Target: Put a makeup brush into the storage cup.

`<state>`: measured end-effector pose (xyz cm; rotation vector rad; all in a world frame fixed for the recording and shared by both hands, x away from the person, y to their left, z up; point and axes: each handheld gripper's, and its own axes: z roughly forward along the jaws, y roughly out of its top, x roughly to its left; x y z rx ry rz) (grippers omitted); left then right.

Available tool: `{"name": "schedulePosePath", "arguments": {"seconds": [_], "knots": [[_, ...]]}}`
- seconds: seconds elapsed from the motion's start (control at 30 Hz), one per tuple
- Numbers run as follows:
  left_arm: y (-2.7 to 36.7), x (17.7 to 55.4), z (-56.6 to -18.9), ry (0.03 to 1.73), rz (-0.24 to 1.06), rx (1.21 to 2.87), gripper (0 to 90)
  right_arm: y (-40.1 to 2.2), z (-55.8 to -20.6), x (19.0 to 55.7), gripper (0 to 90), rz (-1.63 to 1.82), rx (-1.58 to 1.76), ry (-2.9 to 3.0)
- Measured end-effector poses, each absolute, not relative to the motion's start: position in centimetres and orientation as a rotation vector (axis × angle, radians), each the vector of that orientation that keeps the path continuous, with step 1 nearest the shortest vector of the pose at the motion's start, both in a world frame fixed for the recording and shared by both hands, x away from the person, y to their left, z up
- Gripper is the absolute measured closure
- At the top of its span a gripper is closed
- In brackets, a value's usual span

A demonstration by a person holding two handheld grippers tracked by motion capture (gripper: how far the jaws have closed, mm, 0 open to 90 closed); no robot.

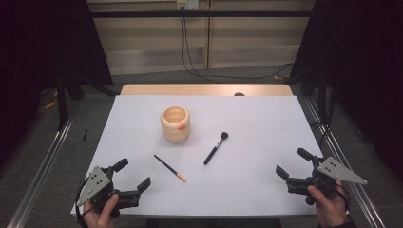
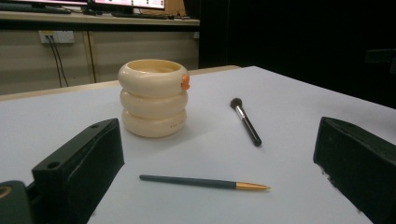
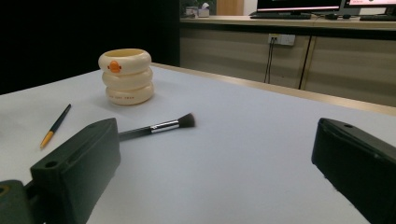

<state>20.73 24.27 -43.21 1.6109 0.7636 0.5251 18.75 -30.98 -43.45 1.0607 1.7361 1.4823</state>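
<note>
A cream ringed cup (image 1: 175, 124) with an orange duck mark stands upright near the middle of the white table (image 1: 256, 118). A black makeup brush (image 1: 215, 148) lies to its right, bristles pointing away from me. A dark pencil-like brush with an orange tip (image 1: 169, 168) lies in front of the cup. My left gripper (image 1: 131, 174) rests open at the near left corner, nothing between its jaws. My right gripper (image 1: 293, 163) stands open at the near right edge, also empty. In the left gripper view the cup (image 2: 152, 97) and the pencil-like brush (image 2: 204, 182) lie ahead; the right gripper view shows the makeup brush (image 3: 156, 127) and the cup (image 3: 125, 76).
The table's wooden far edge (image 1: 204, 89) borders a wall with cables (image 1: 187, 52). Metal rails (image 1: 43, 166) run along the floor on both sides. Dark curtains (image 1: 370, 71) hang left and right.
</note>
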Motion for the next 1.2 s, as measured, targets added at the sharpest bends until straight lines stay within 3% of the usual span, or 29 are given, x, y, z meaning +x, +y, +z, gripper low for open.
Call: {"name": "schedulePosePath", "arguments": {"seconds": [1.2], "knots": [[20.4, 27.0, -38.9, 0.689, 0.523, 1.654, 1.5, -30.8, -43.5, 19.0, 0.2, 1.483, 1.057, 1.744]]}}
